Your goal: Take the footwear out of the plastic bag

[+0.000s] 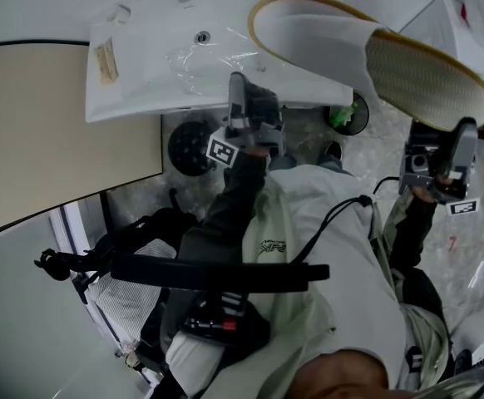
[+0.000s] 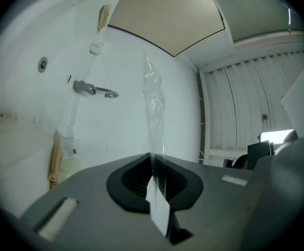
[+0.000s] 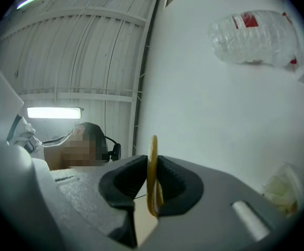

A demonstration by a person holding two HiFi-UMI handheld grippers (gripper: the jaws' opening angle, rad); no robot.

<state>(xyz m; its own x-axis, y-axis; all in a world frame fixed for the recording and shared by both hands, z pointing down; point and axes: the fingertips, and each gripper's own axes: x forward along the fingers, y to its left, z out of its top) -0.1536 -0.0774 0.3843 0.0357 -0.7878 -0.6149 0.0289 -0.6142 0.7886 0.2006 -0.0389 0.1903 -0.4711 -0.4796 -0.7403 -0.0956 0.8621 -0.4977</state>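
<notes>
Slipper out of the bag, bag off to its left

The slipper (image 1: 367,52) lies lengthwise from my right claw (image 1: 465,131), clamped on its yellow rim, toward the clear plastic bag (image 1: 200,61) over the sink (image 1: 125,98). My left claw (image 1: 240,86) is pinched shut on that bag.
</notes>
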